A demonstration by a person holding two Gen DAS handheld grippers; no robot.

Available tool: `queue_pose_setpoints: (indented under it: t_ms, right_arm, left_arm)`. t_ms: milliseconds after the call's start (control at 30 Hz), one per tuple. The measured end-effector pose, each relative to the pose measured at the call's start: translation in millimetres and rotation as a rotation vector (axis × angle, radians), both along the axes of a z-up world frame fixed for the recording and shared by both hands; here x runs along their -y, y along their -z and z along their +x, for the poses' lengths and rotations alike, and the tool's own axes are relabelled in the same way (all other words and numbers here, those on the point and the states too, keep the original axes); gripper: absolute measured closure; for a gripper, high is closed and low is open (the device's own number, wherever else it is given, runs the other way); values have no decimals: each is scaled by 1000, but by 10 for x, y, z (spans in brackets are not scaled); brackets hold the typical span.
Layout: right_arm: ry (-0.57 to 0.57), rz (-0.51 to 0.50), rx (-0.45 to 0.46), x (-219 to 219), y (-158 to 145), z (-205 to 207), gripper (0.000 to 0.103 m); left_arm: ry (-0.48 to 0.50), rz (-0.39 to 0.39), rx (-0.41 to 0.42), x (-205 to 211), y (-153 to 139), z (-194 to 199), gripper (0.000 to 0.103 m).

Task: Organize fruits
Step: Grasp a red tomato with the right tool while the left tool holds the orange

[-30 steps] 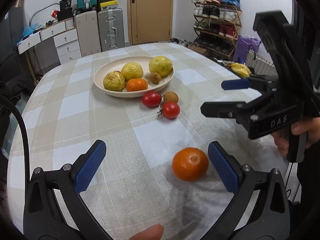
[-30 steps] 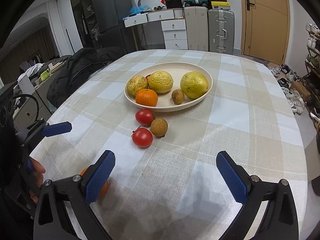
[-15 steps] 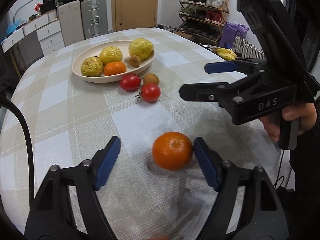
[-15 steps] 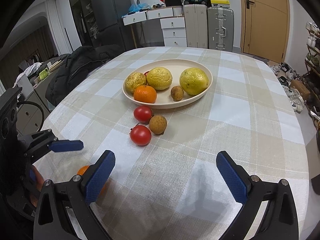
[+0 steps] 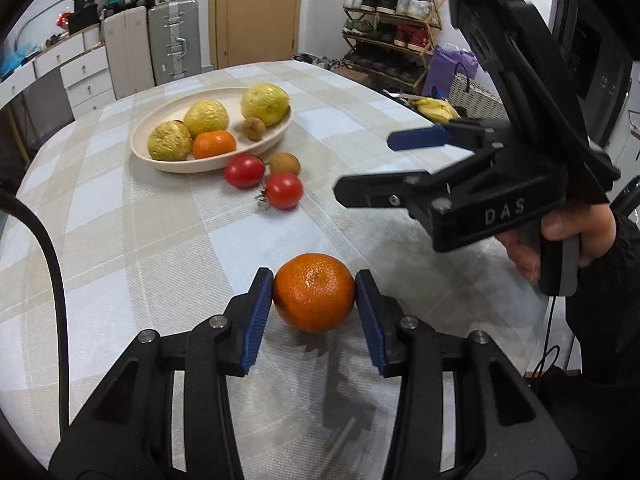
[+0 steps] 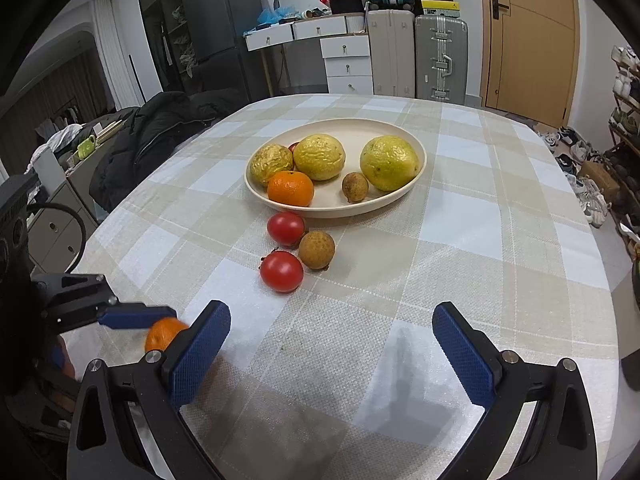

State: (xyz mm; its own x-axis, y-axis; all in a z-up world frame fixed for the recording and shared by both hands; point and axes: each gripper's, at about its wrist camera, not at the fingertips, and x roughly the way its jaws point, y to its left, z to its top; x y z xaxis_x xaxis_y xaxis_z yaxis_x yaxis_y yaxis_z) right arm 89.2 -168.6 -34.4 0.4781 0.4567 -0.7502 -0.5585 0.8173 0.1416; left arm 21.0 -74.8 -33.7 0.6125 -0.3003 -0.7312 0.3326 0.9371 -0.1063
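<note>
My left gripper (image 5: 315, 298) is shut on an orange tangerine (image 5: 314, 292) that rests on the checked tablecloth near the front edge; both blue pads touch its sides. The tangerine also shows in the right wrist view (image 6: 162, 334), partly hidden. My right gripper (image 6: 330, 350) is open and empty above the cloth; it shows at the right in the left wrist view (image 5: 384, 168). A cream plate (image 6: 400, 196) holds three yellow fruits, a tangerine (image 6: 291, 188) and a small brown fruit (image 6: 355, 187). Two tomatoes (image 6: 281, 271) (image 6: 286, 228) and a brown longan (image 6: 316, 249) lie in front of the plate.
The round table (image 6: 520, 240) with the checked cloth drops off at the right and front. A black jacket (image 6: 152, 140) lies on a chair at the left. Suitcases, drawers and a shoe rack stand beyond the table.
My left gripper moved forward and closed its jaws on the tangerine. The right gripper has stayed open and almost still.
</note>
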Motion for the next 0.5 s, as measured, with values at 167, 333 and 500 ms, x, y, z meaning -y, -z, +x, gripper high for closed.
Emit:
queue_pose_setpoints:
  t_ms: [167, 333, 500]
  right_arm:
    - [-2, -12, -14, -60, 63, 9, 0]
    - [-4, -31, -20, -135, 133, 3, 0]
    - [-21, 2, -61, -243, 210, 49, 7]
  left_arm:
    - [-71, -10, 22, -154, -30, 45, 64]
    - [-133, -15, 44, -290, -43, 83, 63]
    - [-186, -22, 56, -438, -45, 132, 63]
